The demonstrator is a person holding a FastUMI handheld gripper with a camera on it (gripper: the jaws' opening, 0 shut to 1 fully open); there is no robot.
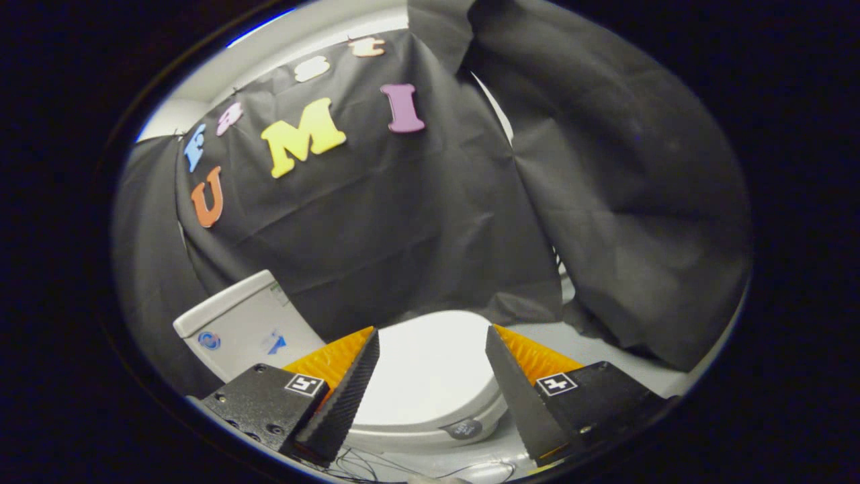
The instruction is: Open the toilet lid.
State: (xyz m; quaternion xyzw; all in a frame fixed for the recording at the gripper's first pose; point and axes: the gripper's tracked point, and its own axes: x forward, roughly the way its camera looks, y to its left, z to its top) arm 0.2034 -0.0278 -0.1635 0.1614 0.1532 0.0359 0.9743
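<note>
Two fingers [349, 383] frame the shot, and they stand wide apart — the gripper [432, 346] is gaping, nothing pinched between its tips. Each finger is a black wedge, ribbed along its inner face, backed with bright orange ridged plastic, and each sits on a black block carrying one small square black-and-white marker [306, 384].

One toilet here, white and glossy. Its lid [430, 376] lies flat and closed over the bowl, a smooth rounded oval seen right through the gap between the fingers and just beyond them. At the lid's near rim, toward the right finger, sits one small dark oval sticker [465, 427] — its print is too small to make out.

One tank [238, 323], a boxy white block with a slab top, stands off the lid's far-left side, beyond the left finger; two little blue marks show on its face.

Black cloth [416, 228], creased and matte, drapes down behind the toilet — its hem hangs right at the lid's back edge. Under the bowl, pale grey floor [605, 353], and a few thin dark wires [376, 464] trail near the fingers' bases.
</note>
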